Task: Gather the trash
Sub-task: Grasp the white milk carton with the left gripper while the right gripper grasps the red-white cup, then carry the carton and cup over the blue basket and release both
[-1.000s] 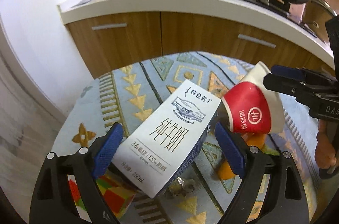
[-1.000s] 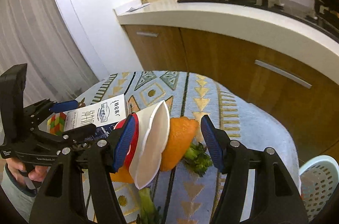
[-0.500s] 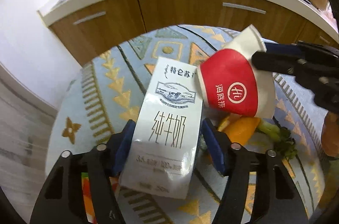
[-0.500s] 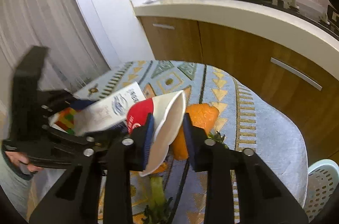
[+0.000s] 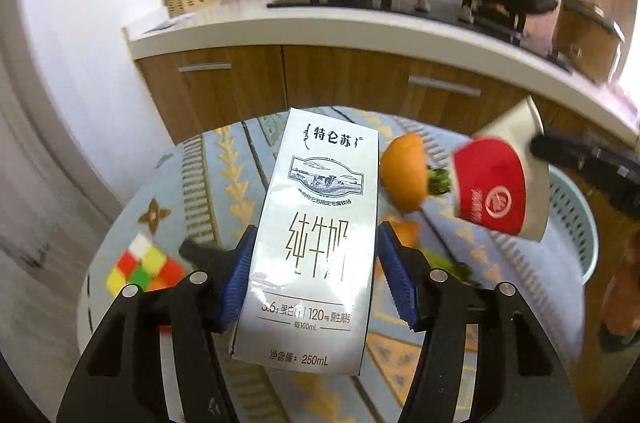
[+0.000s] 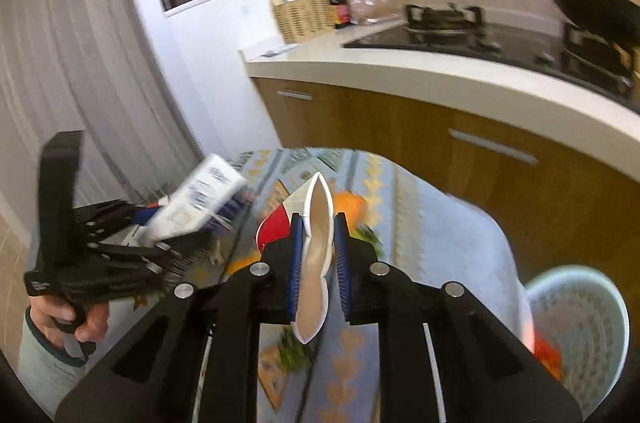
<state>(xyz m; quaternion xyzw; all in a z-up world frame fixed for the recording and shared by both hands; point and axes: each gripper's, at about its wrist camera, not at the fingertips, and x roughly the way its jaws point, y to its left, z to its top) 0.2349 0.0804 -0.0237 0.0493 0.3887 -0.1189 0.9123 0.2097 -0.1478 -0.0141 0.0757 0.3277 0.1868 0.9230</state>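
Observation:
A white 250 mL milk carton (image 5: 316, 223) stands lifted above the patterned tablecloth (image 5: 208, 179), with my left gripper (image 5: 316, 233) shut on its lower half. The right wrist view shows the same carton (image 6: 200, 199) at the left. A red and white paper cup (image 5: 492, 191) hangs to the right, over the table's edge. In the right wrist view my right gripper (image 6: 318, 219) is closing its jaws on that cup (image 6: 318, 195), whose rim is squashed flat between the blue pads.
A pale blue mesh basket (image 5: 572, 215) stands on the floor past the table's right edge (image 6: 572, 271). Orange peel (image 5: 404, 175), green scraps (image 5: 440, 181) and a coloured puzzle cube (image 5: 140, 263) lie on the cloth. Wooden cabinets and a white counter stand behind.
Both grippers closed from open onto the carton and the cup, then lifted them off the cloth. The cup was squeezed flat and has moved right, toward the basket.

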